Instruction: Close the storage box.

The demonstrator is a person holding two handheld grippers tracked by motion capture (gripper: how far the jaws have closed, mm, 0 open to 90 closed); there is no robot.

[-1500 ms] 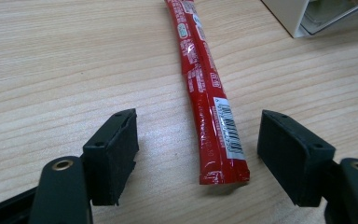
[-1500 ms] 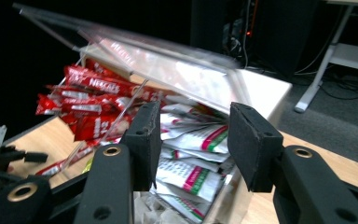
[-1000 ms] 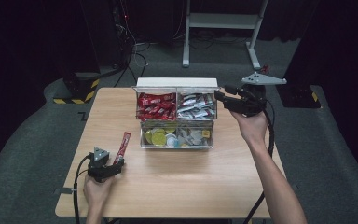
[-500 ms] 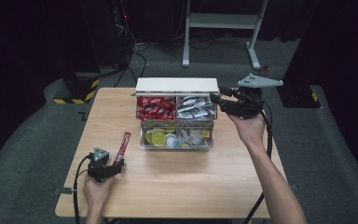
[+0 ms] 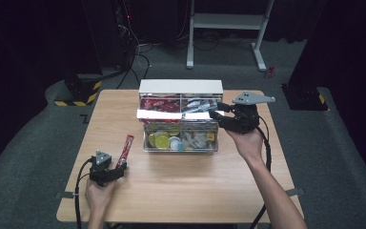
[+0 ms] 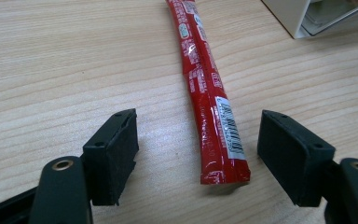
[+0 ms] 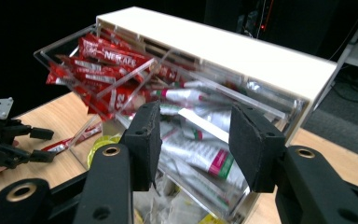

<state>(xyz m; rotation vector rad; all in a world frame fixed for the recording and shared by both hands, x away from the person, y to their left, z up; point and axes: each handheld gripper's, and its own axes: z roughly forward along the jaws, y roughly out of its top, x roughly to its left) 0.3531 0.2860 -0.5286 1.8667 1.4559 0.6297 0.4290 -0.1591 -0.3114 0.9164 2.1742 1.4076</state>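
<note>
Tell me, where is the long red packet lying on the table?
In the high view the red packet lies on the wooden table at the left, between the open jaws of the left gripper, left of the clear box.

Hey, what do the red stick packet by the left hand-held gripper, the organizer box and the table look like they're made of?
Red stick packet: glossy plastic or foil film, judging by its sheen, creases and crimped end.
Organizer box: white matte top, probably plastic or painted board; its tilting bins look like clear acrylic, since the contents show through and the edges glint.
Table: light wood or wood-look laminate, with visible grain.
</note>
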